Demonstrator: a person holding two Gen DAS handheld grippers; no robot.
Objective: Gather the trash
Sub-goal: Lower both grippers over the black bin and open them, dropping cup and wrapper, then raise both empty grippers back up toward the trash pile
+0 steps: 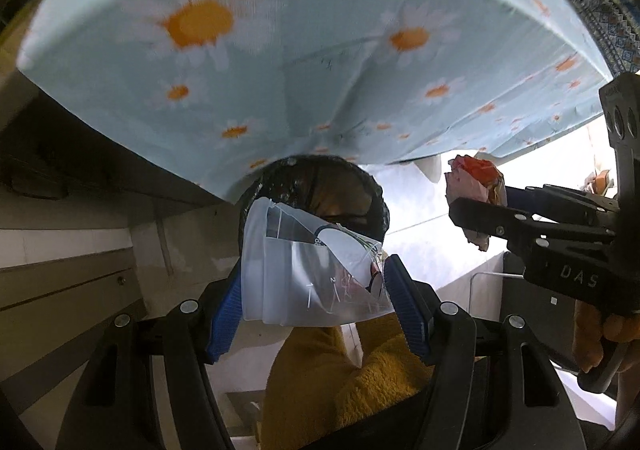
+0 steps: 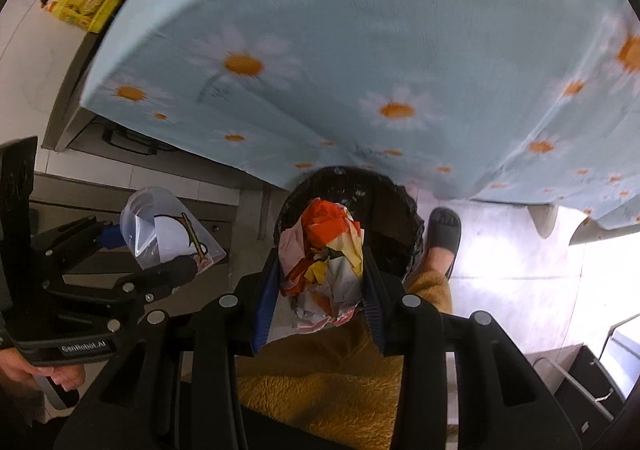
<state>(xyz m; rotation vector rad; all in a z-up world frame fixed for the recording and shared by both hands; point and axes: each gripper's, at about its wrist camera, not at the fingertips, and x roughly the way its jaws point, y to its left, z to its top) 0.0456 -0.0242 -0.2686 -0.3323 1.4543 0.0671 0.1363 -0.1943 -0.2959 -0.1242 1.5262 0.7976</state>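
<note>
My left gripper [image 1: 316, 282] is shut on a clear plastic cup [image 1: 304, 266] with printed marks and scraps inside. It points down over a black-lined trash bin [image 1: 352, 186] on the floor by the table's edge. My right gripper [image 2: 320, 270] is shut on a crumpled wad of red, yellow and white paper [image 2: 324, 250], held right above the same trash bin [image 2: 384, 202]. In the right wrist view the left gripper [image 2: 168, 246] with the cup [image 2: 160, 222] hangs left of the bin. In the left wrist view the right gripper [image 1: 476, 206] and the paper wad [image 1: 472, 178] are at the right.
A table under a light blue daisy cloth [image 1: 280, 50] overhangs the bin's far side. A person's leg in mustard fleece [image 2: 328, 378] and a grey slipper [image 2: 444, 230] stand beside the bin. A yellow bag [image 2: 80, 2] lies on the tiled floor at far left; cabinets [image 1: 60, 270] at left.
</note>
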